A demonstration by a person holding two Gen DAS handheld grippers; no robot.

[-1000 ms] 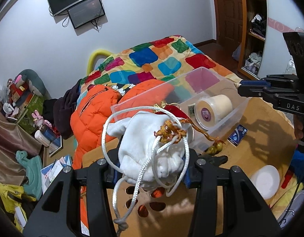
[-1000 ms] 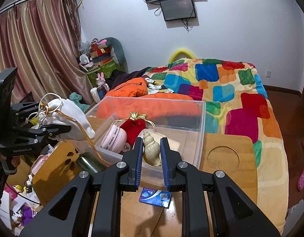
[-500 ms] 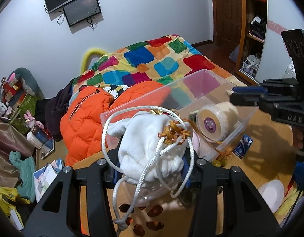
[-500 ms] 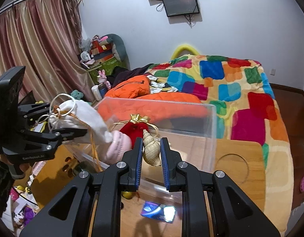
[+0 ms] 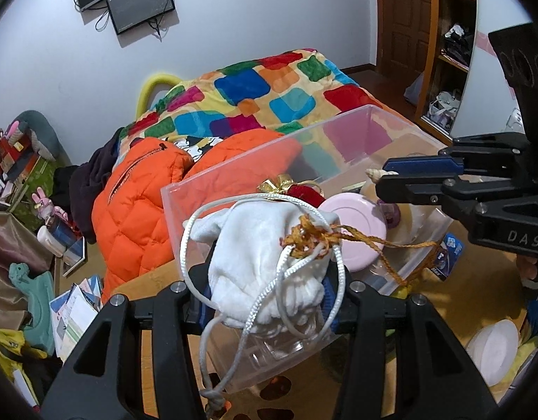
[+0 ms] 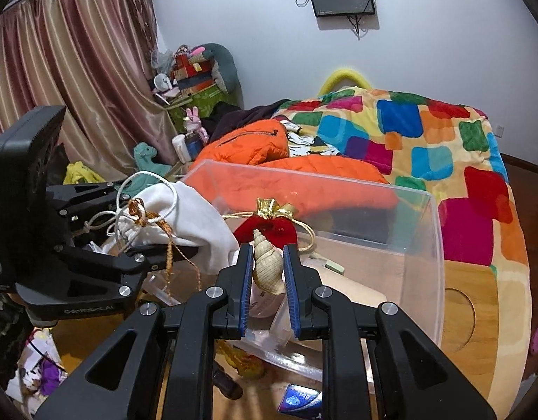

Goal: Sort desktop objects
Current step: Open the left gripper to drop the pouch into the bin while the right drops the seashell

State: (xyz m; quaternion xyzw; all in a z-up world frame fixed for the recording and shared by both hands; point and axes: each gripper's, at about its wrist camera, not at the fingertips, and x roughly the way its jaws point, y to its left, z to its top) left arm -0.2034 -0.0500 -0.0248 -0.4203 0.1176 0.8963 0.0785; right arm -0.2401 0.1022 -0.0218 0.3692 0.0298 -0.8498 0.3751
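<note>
Left tongs [image 5: 269, 283]: set at a medium width and clamped on a white pouch [image 5: 265, 255]. The pouch is soft, fleecy cloth, bunched at the neck. A white braided cord [image 5: 262, 301] loops around it and hangs down in front. A frayed gold cord [image 5: 367, 241] is tangled at its neck and trails off toward the right. The pouch is held over the near corner of the bin [image 5: 353, 133].

Right tongs [image 6: 268, 269]: nearly closed and gripping a shell [image 6: 265, 262] between the blue pads [image 6: 246, 280]. The shell is a cream, ridged spiral with its pointed tip up. It is held above the inside of the bin.

The bin is clear, rigid plastic, rectangular with rounded corners, and stands on a wooden bench [image 6: 472, 315]. Inside it:
- a red velvet bag [image 6: 269, 225] with a gold foil top;
- a round pink disc [image 5: 353, 224], smooth.

On the bench beside the bin lie a small blue packet [image 5: 447, 255] and a white domed lid [image 5: 493, 350].

Beyond the bin lie an orange quilted jacket [image 5: 136, 203] and a bed with a blanket [image 6: 426, 133] of bright rounded squares.
</note>
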